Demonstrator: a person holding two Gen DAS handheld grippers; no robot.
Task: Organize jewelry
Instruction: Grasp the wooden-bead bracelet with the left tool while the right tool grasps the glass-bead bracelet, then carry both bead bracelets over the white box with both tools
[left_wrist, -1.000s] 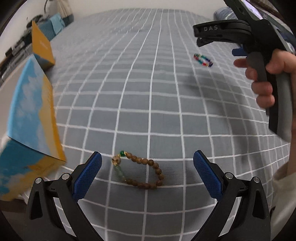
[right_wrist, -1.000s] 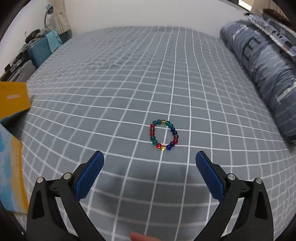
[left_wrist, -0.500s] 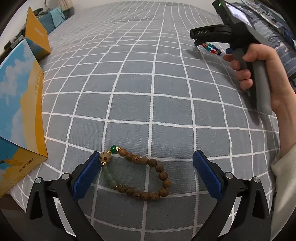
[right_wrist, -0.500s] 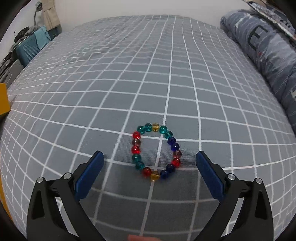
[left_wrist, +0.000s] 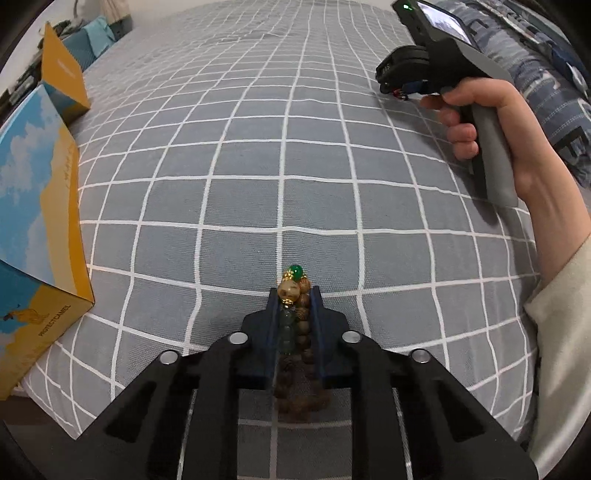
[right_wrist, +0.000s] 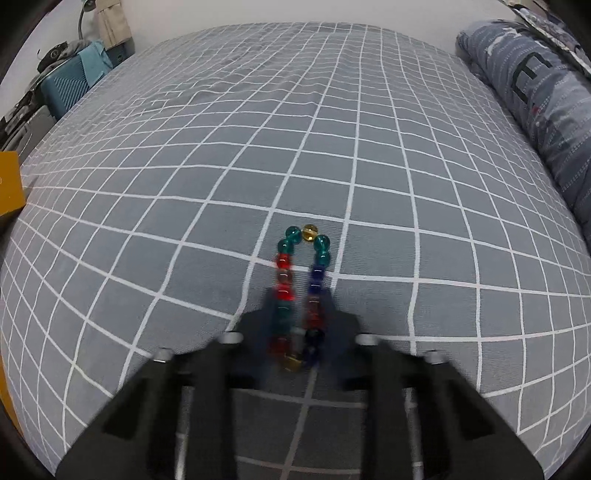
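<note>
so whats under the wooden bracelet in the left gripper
Grey checked bedsheet lies under the wooden bracelet. The closing left gripper squeezes the bracelet flat and covers its near end, so whether that end touches the sheet cannot be seen.

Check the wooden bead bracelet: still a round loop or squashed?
Squashed. The wooden bracelet is pinched into a narrow double strand between the closing left gripper fingers, green bead poking out ahead.

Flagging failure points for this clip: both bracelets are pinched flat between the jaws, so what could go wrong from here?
1. The left gripper, closing, squeezes the wooden bracelet into a stack; beads may roll out on lifting.
2. The right gripper, closing, flattens the coloured bracelet; smooth beads might slip.
</note>
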